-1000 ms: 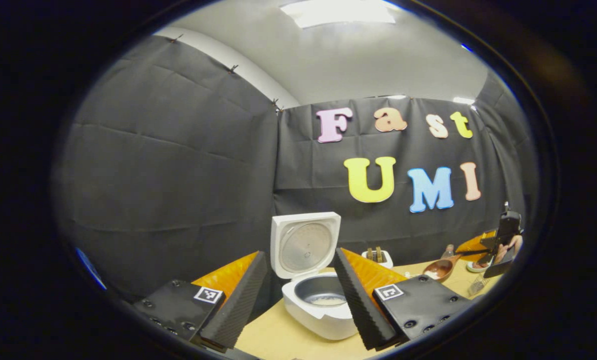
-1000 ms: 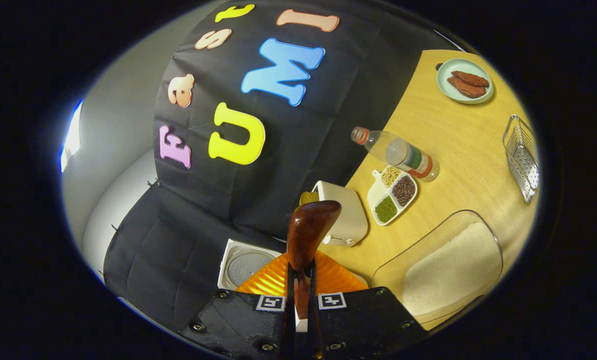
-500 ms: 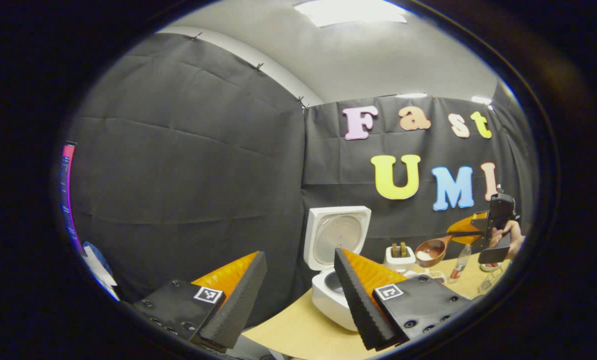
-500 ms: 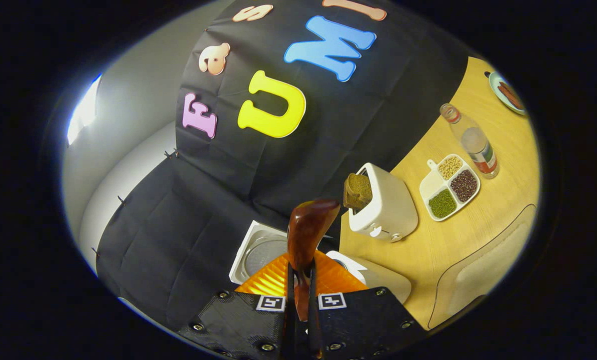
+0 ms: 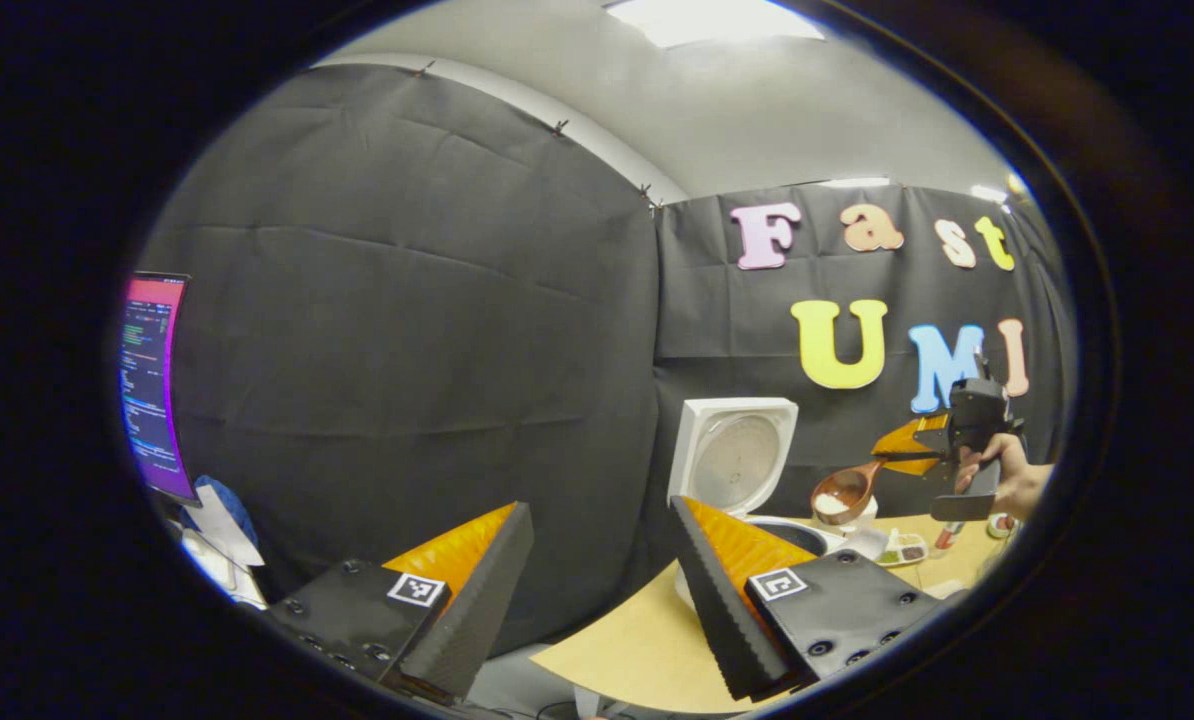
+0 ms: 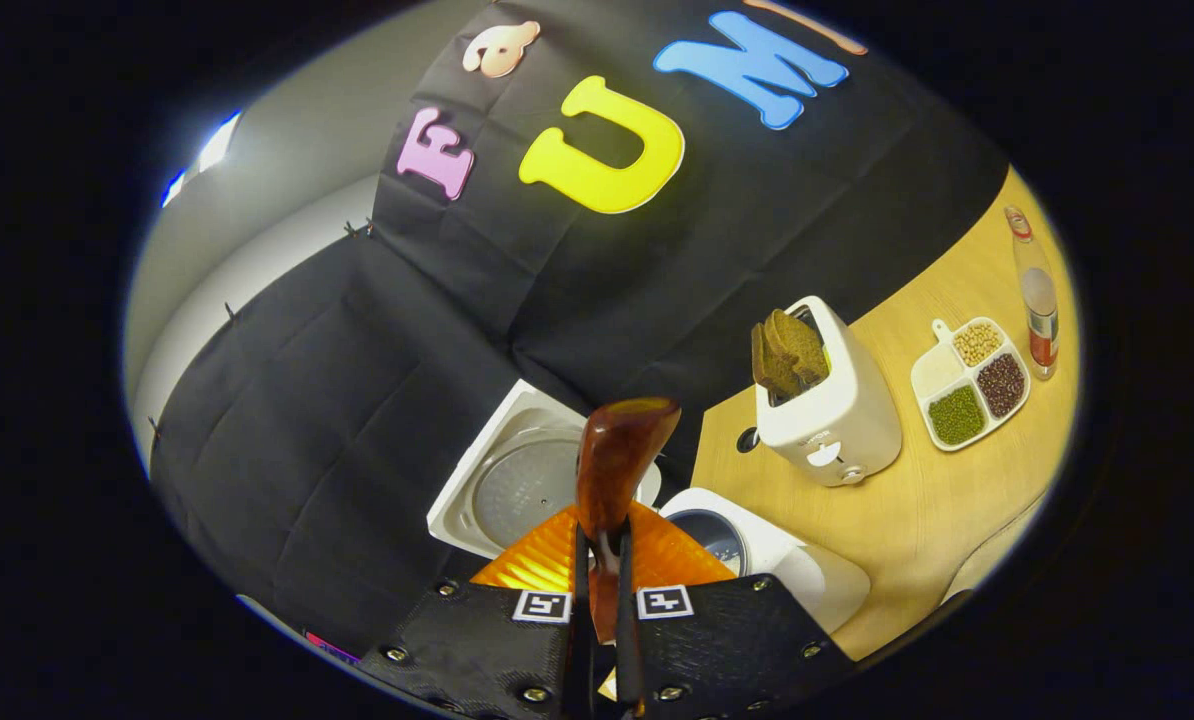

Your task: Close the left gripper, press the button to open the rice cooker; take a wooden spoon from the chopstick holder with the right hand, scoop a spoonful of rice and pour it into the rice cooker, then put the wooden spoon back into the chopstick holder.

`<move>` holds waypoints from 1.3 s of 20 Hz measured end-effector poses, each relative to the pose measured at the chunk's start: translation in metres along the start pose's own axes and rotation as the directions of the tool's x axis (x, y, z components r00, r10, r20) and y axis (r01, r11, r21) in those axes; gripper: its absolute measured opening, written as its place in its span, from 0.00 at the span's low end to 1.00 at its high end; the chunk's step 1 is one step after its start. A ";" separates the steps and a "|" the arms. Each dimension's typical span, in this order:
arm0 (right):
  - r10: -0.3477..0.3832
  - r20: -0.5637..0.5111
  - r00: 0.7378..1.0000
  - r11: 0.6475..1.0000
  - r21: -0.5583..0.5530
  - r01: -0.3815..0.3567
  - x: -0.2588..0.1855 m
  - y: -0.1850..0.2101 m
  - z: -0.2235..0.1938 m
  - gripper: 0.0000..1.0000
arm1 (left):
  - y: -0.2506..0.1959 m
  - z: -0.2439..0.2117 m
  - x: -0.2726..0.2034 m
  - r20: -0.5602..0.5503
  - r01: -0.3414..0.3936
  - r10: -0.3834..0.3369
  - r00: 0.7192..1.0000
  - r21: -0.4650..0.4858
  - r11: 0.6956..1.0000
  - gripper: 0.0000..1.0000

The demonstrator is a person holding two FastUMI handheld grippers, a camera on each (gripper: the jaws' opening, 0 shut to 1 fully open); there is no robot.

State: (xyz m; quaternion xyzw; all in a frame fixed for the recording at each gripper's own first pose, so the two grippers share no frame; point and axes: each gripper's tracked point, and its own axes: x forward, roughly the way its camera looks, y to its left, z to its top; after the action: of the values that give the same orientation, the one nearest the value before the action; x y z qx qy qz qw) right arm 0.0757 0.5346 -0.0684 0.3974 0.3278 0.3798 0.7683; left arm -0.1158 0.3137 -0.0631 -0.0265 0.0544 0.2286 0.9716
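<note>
Right gripper (image 6: 598,560) clenched on wooden spoon (image 6: 612,470), bowl carrying rice (image 5: 830,505) just above the open rice cooker (image 5: 747,480); left gripper (image 5: 597,590) spread wide, holding nothing, low beside the table (image 5: 637,650).

Rice cooker (image 6: 807,575) white, lid (image 5: 732,455) lined silver-grey. Wooden spoon (image 6: 617,470) glossy reddish-brown; bowl (image 5: 842,492) holds white rice. Toaster (image 6: 837,415) white, bread dark brown. Divided dish (image 6: 967,385), 3 o'clock of toaster: green, dark maroon, beige grains. Table (image 6: 917,510) pale wood grain. Monitor (image 5: 149,385), 9 o'clock, pink-edged.
</note>
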 end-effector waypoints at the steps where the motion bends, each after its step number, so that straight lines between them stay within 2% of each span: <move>1: -0.010 -0.009 1.000 1.000 -0.029 0.010 0.009 -0.001 -0.006 0.09 | 0.006 -0.002 -0.002 -0.004 -0.013 0.013 1.000 -0.002 1.000 0.95; 4: -0.048 -0.020 0.999 0.990 -0.135 0.045 0.032 -0.001 -0.022 0.10 | 0.023 -0.010 -0.007 -0.022 -0.048 0.048 0.999 -0.006 0.999 0.95; 7: -0.091 -0.037 0.995 0.961 -0.264 0.078 0.051 -0.004 -0.039 0.10 | 0.037 -0.014 -0.010 -0.034 -0.079 0.079 0.996 -0.017 0.997 0.99; 9: -0.132 -0.038 0.991 0.924 -0.367 0.109 0.060 -0.008 -0.048 0.10 | 0.042 -0.017 -0.012 -0.040 -0.093 0.092 0.995 -0.025 0.995 0.97; 10: -0.150 -0.035 0.988 0.900 -0.419 0.121 0.062 -0.008 -0.050 0.10 | 0.045 -0.019 -0.011 -0.039 -0.100 0.099 0.994 -0.023 0.995 0.99; 13: -0.169 -0.037 0.985 0.825 -0.552 0.121 0.068 -0.013 -0.059 0.10 | 0.050 -0.020 -0.012 -0.037 -0.113 0.113 0.993 -0.022 0.993 0.94; 14: -0.166 -0.031 0.986 0.792 -0.600 0.115 0.069 -0.010 -0.060 0.09 | 0.050 -0.023 -0.013 -0.039 -0.115 0.114 0.993 -0.024 0.993 0.99; 17: -0.171 -0.017 0.985 0.663 -0.742 0.102 0.069 -0.004 -0.064 0.09 | 0.050 -0.026 -0.016 -0.046 -0.124 0.123 0.991 -0.024 0.992 0.95; 18: -0.169 -0.017 0.986 0.623 -0.777 0.093 0.070 -0.002 -0.067 0.09 | 0.050 -0.028 -0.016 -0.047 -0.126 0.125 0.991 -0.022 0.992 0.99; 21: -0.159 -0.006 0.987 0.508 -0.858 0.076 0.071 0.005 -0.072 0.10 | 0.050 -0.028 -0.019 -0.048 -0.129 0.128 0.991 -0.023 0.991 0.97; 25: -0.147 0.044 0.988 0.312 -0.946 0.088 0.068 0.011 -0.072 0.10 | 0.050 -0.026 -0.021 -0.041 -0.127 0.126 0.991 -0.021 0.992 0.99; 26: -0.143 0.053 0.988 0.261 -0.961 0.089 0.068 0.011 -0.073 0.09 | 0.049 -0.025 -0.021 -0.038 -0.125 0.124 0.992 -0.022 0.992 0.97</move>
State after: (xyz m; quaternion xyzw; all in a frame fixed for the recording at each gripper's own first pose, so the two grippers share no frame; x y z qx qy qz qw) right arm 0.0468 0.6225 -0.1069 -0.1807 0.0770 0.4519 0.8702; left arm -0.1587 0.3462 -0.0864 -0.0389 0.0709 0.2889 0.9539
